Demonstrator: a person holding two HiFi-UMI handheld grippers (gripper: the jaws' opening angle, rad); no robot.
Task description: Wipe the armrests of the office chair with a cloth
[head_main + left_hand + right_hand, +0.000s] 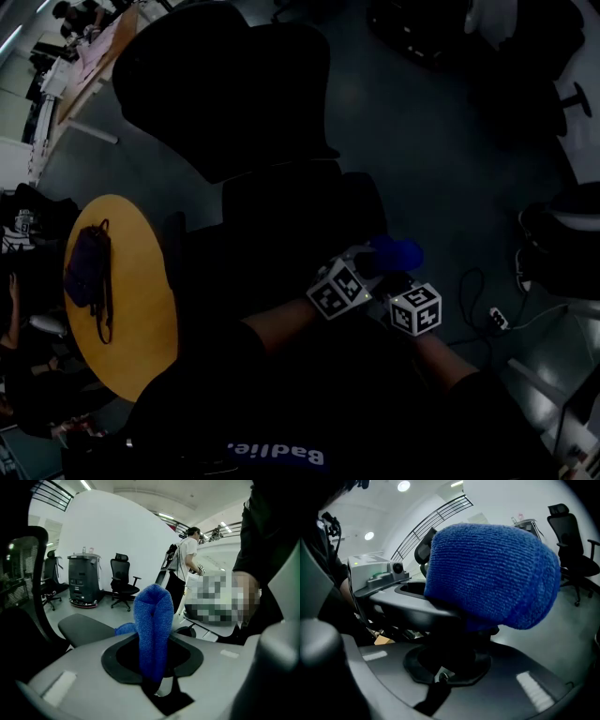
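Observation:
The blue cloth hangs bunched just past both grippers, over the right side of the black office chair. My left gripper is shut on it: in the left gripper view a folded blue cloth stands up out of the left gripper. A grey armrest pad lies behind it. In the right gripper view the blue cloth fills the middle. My right gripper rises into its shadowed underside with the jaws close together. The left gripper's body reaches in from the left.
A round yellow table with a dark bag stands left of the chair. Cables and a power strip lie on the floor at the right. Farther off are other office chairs, a dark machine and a standing person.

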